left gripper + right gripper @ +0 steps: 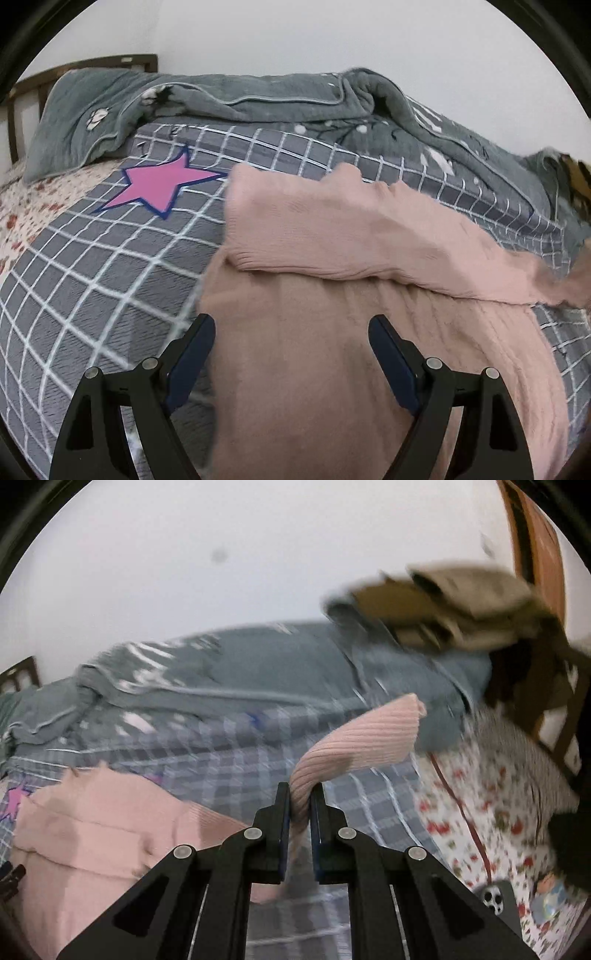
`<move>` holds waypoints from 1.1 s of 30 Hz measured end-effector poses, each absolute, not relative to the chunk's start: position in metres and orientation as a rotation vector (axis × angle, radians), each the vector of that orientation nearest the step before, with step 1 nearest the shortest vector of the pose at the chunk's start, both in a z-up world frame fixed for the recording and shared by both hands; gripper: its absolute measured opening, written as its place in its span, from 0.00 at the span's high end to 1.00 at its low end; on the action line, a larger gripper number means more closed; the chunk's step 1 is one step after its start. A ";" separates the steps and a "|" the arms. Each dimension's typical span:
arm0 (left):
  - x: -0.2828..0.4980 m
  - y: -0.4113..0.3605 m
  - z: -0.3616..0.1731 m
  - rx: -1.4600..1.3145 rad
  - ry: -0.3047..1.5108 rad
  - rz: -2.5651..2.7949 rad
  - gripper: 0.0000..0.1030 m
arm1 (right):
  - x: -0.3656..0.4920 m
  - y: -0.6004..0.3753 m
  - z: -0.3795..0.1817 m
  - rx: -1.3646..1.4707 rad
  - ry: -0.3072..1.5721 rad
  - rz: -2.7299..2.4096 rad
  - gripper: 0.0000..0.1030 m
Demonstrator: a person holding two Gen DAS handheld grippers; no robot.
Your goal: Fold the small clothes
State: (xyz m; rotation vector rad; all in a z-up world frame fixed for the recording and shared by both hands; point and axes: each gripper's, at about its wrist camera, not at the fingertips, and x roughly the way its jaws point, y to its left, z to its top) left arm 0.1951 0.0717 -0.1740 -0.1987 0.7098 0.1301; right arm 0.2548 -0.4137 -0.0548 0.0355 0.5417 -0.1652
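Two tools work one pink ribbed knit sweater (332, 258) spread on the grey checked bed cover (92, 266). Left tool (291, 354): jaws wide, empty, above the sweater body. Right tool (300, 801): clamped on the sleeve cuff (354, 738), raised off the bed. Only the right view shows folded beige clothes (461, 602); only the left shows a pink star (159, 184).

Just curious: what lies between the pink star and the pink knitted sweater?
In the left wrist view, only bare grey checked bedsheet separates the pink star from the pink knitted sweater.
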 end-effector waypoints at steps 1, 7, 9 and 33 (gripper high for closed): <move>0.191 0.078 -0.171 -0.204 0.707 0.133 0.18 | 0.254 -0.395 -0.048 0.014 0.521 -0.148 0.91; 0.166 0.135 -0.154 -0.264 0.686 0.157 0.18 | 0.257 -0.265 -0.016 -0.057 0.452 0.014 0.91; 0.155 0.152 -0.151 -0.233 0.680 0.180 0.18 | 0.261 -0.215 -0.016 -0.085 0.444 0.090 0.91; 0.160 0.186 -0.168 -0.247 0.698 0.087 0.18 | 0.239 -0.047 -0.124 -0.257 0.684 0.446 0.58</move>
